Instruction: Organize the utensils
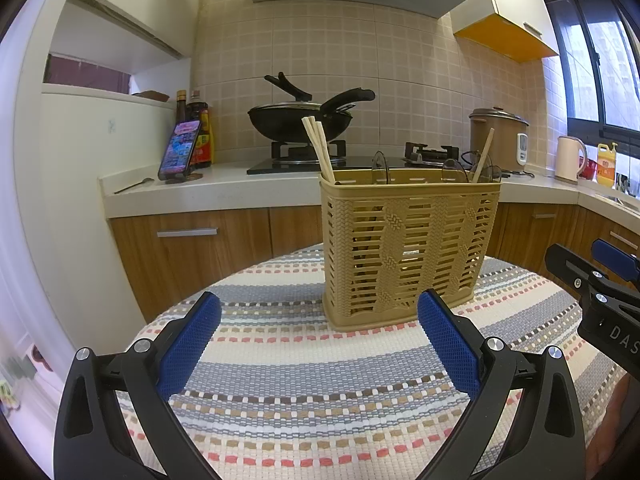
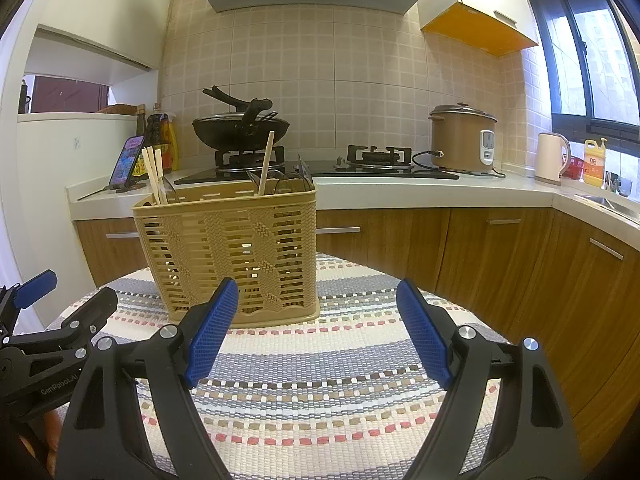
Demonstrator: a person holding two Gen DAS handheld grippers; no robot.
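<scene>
Standing just ahead of both released tools, left tool [image 1: 320, 336] and right tool [image 2: 316, 324], the utensil basket [image 1: 408, 248] holds chopsticks [image 1: 318, 148].

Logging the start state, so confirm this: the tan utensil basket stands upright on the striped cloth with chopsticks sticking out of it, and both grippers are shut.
One thing is wrong: both grippers are open. The left gripper and right gripper each show blue pads spread wide with nothing between them, in their own wrist views. The rest holds: the tan basket stands upright on the striped cloth, chopsticks sticking out.
</scene>
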